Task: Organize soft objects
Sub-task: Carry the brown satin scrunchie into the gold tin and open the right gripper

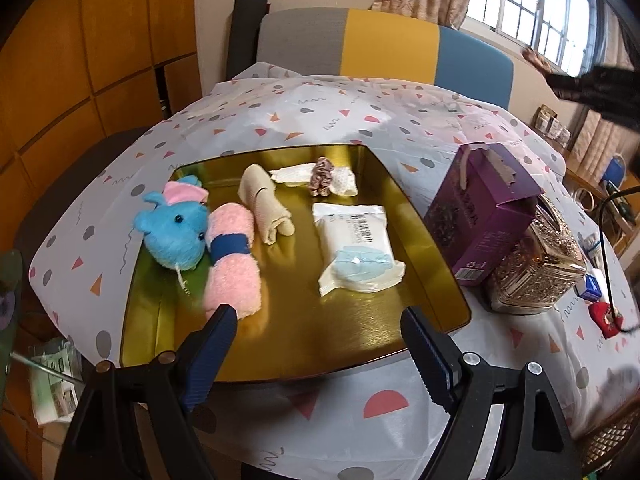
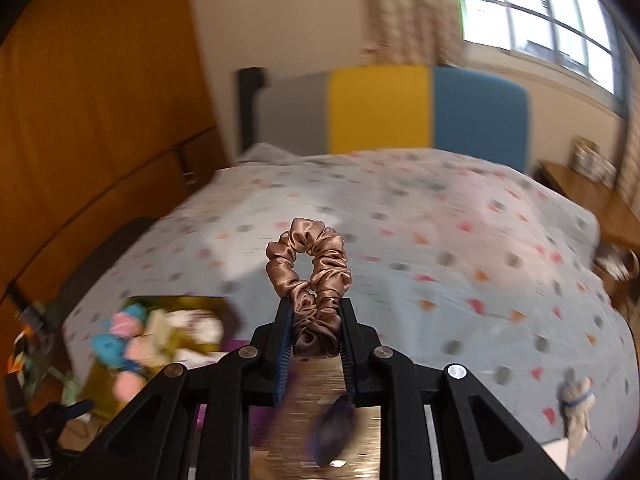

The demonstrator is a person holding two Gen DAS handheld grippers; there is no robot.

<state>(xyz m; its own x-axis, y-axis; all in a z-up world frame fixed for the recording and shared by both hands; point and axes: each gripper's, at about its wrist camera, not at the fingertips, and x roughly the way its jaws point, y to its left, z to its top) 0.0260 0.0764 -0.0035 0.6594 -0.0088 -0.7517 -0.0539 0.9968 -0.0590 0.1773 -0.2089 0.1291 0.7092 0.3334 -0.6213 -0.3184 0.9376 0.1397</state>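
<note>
Towels, plush, wipes (image 1: 356, 246) inside gold tray (image 1: 420, 300)

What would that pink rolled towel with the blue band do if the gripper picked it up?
The pink towel looks fluffy, so it would probably squash between the fingers rather than slip. The blue band likely keeps it rolled. Lying on the smooth gold tray, it might roll or slide if nudged.
</note>
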